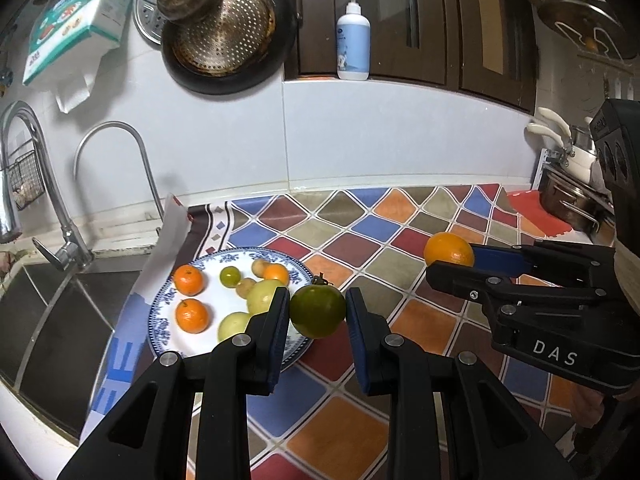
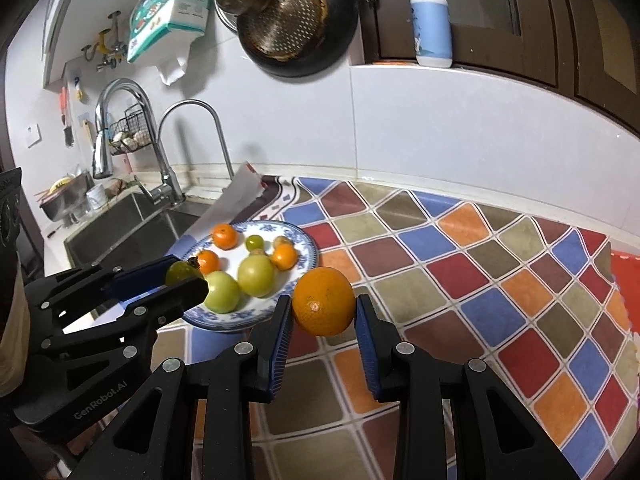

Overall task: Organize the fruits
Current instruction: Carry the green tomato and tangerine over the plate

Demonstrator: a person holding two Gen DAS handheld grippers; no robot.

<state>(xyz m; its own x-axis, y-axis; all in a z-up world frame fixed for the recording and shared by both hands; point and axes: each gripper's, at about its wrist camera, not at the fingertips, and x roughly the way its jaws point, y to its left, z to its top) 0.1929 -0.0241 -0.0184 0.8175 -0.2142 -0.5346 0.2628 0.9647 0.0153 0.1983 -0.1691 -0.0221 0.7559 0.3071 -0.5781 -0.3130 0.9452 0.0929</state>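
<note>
My left gripper (image 1: 318, 312) pinches a green tomato (image 1: 318, 311) right over the near right rim of the blue-patterned plate (image 1: 160, 308), which lies just left of it, so it is the nearer one to unload. My right gripper (image 2: 324, 304) pinches an orange (image 2: 324, 301), held off the plate's right edge above the checkered mat (image 2: 480, 280).

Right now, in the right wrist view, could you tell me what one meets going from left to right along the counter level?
Left tool holding a green tomato → plate of fruit → orange in the right tool → bare checked mat.
</note>
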